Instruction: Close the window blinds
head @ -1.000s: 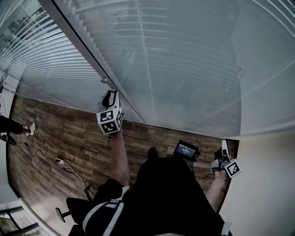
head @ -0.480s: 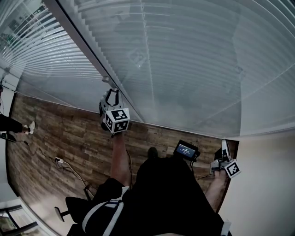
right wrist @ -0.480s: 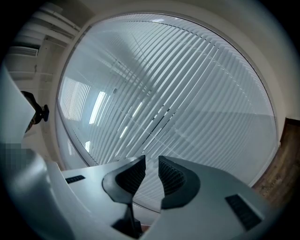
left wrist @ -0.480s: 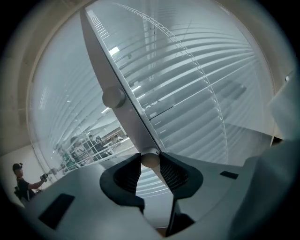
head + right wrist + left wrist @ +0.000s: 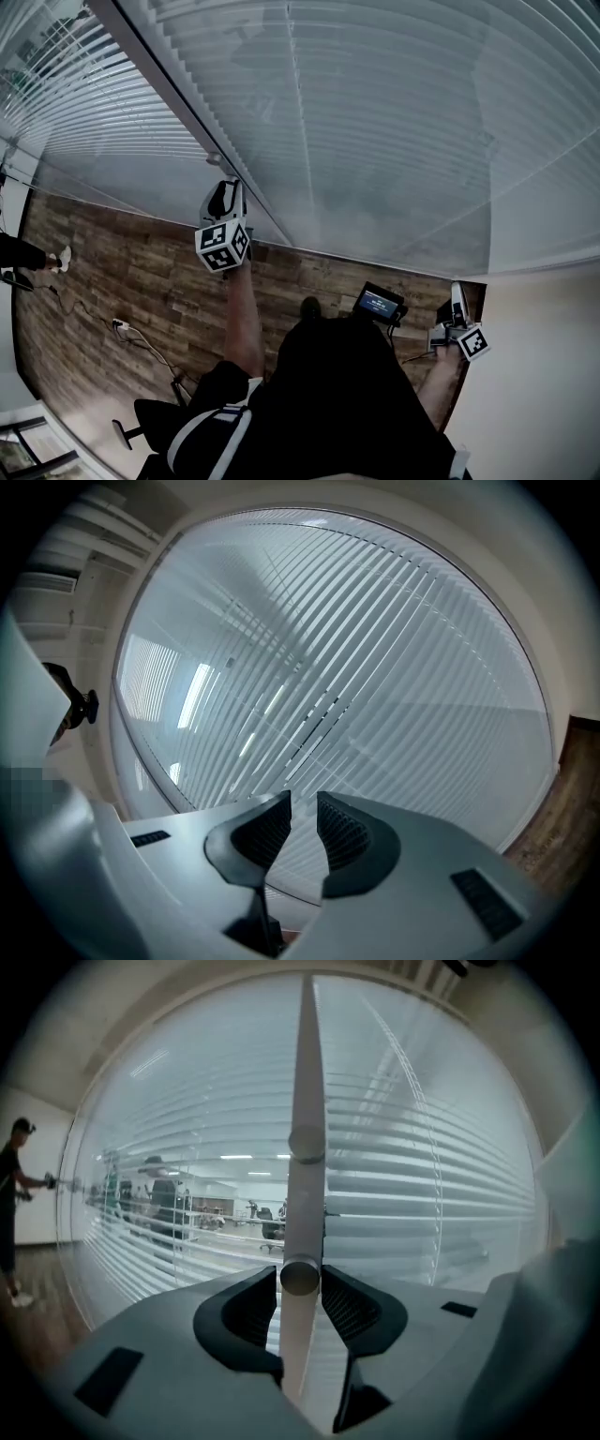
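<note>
Left gripper view, my left claw easing open with the tilt wand touching both pads, window blinds hanging just behind it, my right claw idling empty, slightly parted.

You are facing white slatted blinds, their horizontal stripes glowing pale blue-grey, and an off-white wand. The floor is showing brown wood-grain planks. Your right hand-held gripper is showing light grey, with black ribbed pads and a black-and-white marker cube.
</note>
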A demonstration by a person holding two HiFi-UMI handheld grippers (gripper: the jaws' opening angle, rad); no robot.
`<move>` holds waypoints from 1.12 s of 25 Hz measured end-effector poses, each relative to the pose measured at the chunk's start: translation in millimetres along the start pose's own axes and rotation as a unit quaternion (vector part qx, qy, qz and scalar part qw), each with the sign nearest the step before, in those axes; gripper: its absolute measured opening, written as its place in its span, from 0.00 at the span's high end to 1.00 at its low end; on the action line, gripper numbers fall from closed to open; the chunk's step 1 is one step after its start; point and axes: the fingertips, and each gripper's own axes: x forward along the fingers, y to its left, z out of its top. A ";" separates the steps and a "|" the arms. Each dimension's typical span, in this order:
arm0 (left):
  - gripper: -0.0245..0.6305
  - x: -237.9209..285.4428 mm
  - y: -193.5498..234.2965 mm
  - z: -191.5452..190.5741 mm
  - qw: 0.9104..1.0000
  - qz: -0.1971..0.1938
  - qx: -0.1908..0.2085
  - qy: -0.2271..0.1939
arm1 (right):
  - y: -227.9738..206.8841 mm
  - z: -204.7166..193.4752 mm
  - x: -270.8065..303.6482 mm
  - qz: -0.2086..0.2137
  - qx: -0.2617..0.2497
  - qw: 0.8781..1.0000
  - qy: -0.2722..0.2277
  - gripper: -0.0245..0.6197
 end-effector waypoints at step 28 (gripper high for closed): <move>0.75 -4.3 -0.7 11.7 1.000 -0.012 0.017 -0.020 | 12.6 -1.5 11.6 0.008 -0.016 1.000 0.011 0.82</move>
